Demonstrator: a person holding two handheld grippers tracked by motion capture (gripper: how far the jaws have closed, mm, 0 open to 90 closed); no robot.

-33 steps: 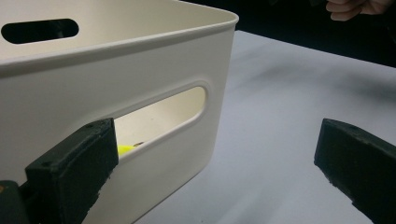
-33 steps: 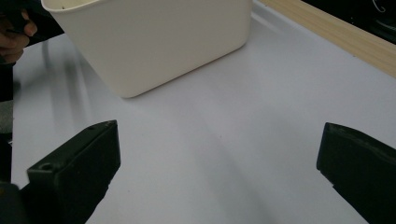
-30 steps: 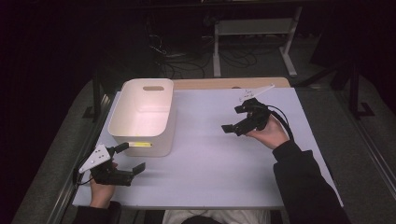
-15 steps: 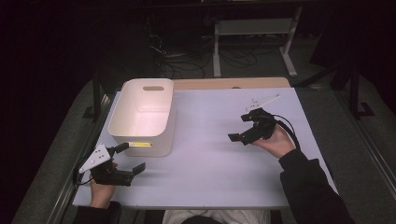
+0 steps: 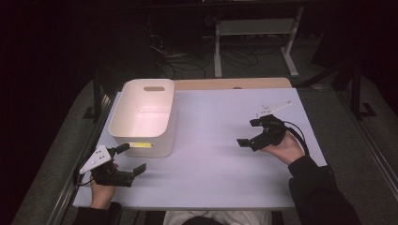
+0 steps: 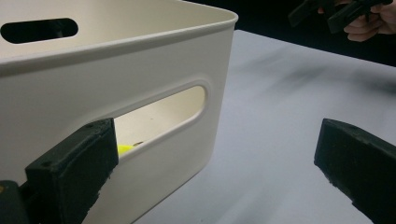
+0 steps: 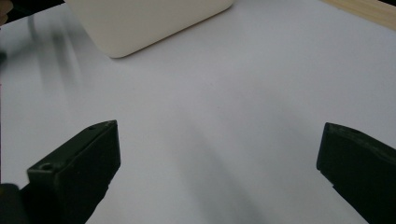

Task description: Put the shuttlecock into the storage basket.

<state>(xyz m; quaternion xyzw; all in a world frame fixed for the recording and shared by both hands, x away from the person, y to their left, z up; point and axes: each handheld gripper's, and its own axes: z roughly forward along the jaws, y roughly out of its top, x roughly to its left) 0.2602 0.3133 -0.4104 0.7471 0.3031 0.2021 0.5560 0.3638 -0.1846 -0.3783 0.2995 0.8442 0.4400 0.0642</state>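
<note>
Where the white bin (image 5: 143, 117) stands, left gripper (image 5: 129, 159) beside it, jaws wide, empty; right gripper (image 5: 251, 133) likewise.

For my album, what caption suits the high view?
Two open hand-held grippers, left and right, flank a white bin on a table.

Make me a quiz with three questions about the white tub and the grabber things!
1. Where on the table is the white tub?
A. left side
B. right side
C. on the floor

2. What colour shows through the tub's handle slot?
A. red
B. yellow
C. blue

3. How is the right hand-held gripper?
A. shut on a cup
B. open, holding nothing
C. inside the tub

Answers: 1 A, the high view shows it left, near the left hand-held gripper. 2 B, a yellow bit shows there. 3 B, its jaws stand apart over bare table.
</note>
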